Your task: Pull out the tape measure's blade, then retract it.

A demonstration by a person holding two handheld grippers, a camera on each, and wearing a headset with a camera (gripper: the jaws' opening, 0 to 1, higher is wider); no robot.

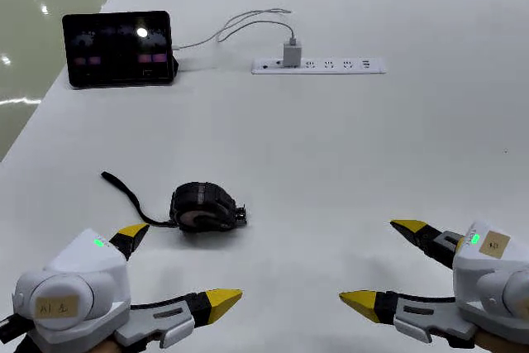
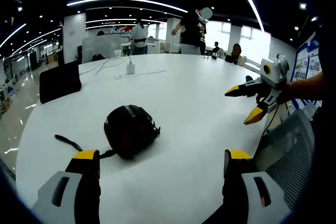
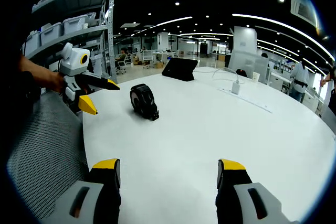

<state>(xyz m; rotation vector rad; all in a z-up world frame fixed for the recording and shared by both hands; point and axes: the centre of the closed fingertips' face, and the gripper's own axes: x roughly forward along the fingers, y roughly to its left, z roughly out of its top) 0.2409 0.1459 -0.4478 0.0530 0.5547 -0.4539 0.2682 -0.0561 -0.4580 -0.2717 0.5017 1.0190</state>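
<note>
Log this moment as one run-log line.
stage: before grasp | tape measure: on table, blade not out | left gripper: open, just short of it | right gripper: open, farther off, holding nothing

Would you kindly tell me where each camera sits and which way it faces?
Head view: on the headset, looking forward and down at the tape measure on the white table; left gripper and right gripper open below.
Left gripper view: on the left gripper, facing the tape measure beyond its fingers; a forearm holds the right gripper at right.
Right gripper view: on the right gripper, facing the tape measure; left gripper at left.
All three share the tape measure.
</note>
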